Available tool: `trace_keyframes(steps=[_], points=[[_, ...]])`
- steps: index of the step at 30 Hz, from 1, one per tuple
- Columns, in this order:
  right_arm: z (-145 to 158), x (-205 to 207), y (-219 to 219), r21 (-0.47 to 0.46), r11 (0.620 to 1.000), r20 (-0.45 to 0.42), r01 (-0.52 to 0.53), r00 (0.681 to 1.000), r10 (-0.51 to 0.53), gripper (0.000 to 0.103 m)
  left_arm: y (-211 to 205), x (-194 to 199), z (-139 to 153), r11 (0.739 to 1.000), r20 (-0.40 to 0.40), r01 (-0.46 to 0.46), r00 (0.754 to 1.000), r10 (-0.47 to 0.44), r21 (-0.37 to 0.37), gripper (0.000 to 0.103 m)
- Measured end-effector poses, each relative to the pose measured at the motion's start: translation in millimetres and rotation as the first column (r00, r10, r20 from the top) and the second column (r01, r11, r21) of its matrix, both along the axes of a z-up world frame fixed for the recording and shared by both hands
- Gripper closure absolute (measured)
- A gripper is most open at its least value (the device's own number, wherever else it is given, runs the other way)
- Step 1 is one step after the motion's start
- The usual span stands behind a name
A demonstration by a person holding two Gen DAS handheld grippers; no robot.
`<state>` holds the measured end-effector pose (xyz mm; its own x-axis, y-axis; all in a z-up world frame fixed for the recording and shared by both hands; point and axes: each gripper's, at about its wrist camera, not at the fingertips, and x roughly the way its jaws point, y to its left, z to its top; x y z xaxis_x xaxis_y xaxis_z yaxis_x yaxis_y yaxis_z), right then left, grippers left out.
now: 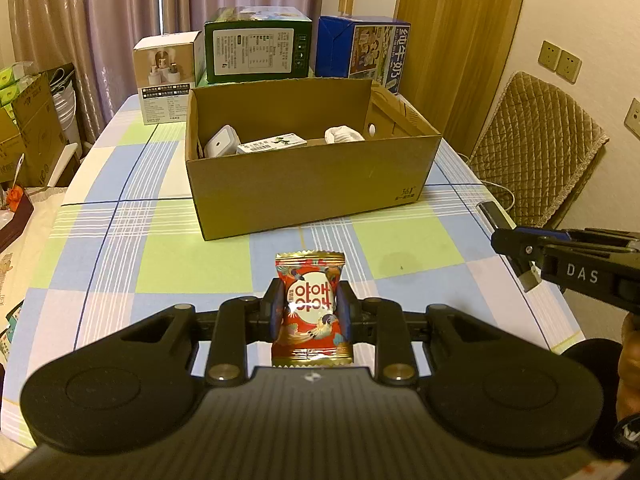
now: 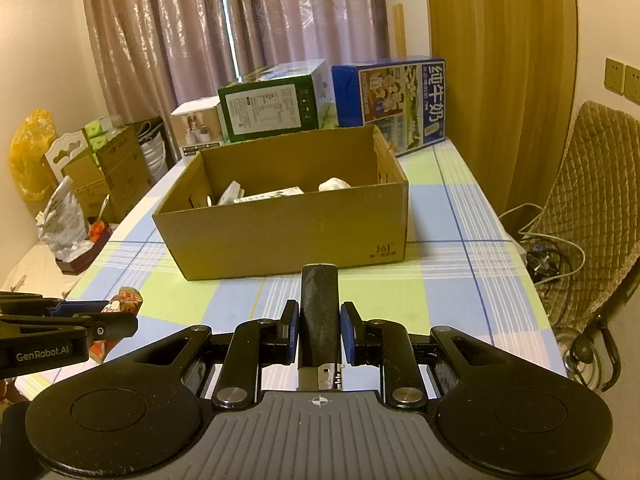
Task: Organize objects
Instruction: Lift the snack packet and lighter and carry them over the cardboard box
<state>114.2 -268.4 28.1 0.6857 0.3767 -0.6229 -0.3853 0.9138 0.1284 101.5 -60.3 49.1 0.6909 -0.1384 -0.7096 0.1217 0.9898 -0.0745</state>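
A table (image 1: 120,216) covered with a checked cloth in pale blue, green and white fills both views. Near its middle sits an open brown cardboard box (image 1: 312,184), its long side facing the cameras. Behind it, along the far edge of the table, three cartons stand in a row: a small white one (image 1: 168,80) on the left, a green one (image 1: 258,50) in the centre and a blue milk carton (image 1: 362,50) on the right. A chair with a quilted tan cover (image 1: 540,148) stands beside the right edge of the table.

Inside the cardboard box lie a white plug-like adapter (image 1: 220,145) at the left, a flat white packet (image 1: 272,145) in the middle and a crumpled white item (image 1: 342,135) at the right.

The left tongs (image 1: 311,311) are clenched on a red and gold snack packet (image 1: 310,308), held upright above the near edge of the table, in front of the box. The right tongs (image 2: 319,334) are clenched on a black lighter-like stick with a metal end (image 2: 319,312), pointing toward the box and held above the near right part of the table. Each pair of tongs shows at the side of the other's view, well apart from one another.
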Motion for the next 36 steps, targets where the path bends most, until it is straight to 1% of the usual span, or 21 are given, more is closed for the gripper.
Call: trace_keyframes(steps=[8, 18, 23, 27, 36], points=[[3, 9, 7, -0.022, 1.000, -0.010, -0.018, 1.000, 0.018, 0.084, 6, 6, 0, 1.000, -0.001, -0.009, 1.000, 0.009, -0.012, 0.080], [8, 23, 19, -0.037, 0.998, -0.015, -0.053, 0.999, 0.052, 0.084, 17, 22, 11, 1.000, 0.018, -0.029, 0.999, 0.029, -0.011, 0.080], [8, 30, 25, -0.040, 0.997, -0.017, -0.067, 0.998, 0.066, 0.084, 18, 31, 16, 1.000, 0.024, -0.022, 0.999, 0.022, 0.000, 0.080], [9, 35, 26, -0.044, 0.997, -0.017, -0.069, 0.998, 0.069, 0.084, 19, 40, 19, 1.000, 0.020, -0.018, 1.000, 0.019, -0.008, 0.080], [20, 58, 30, -0.037, 0.996, -0.017, -0.086, 0.996, 0.085, 0.084, 21, 68, 30, 1.000, 0.027, 0.006, 1.000, -0.006, -0.012, 0.080]])
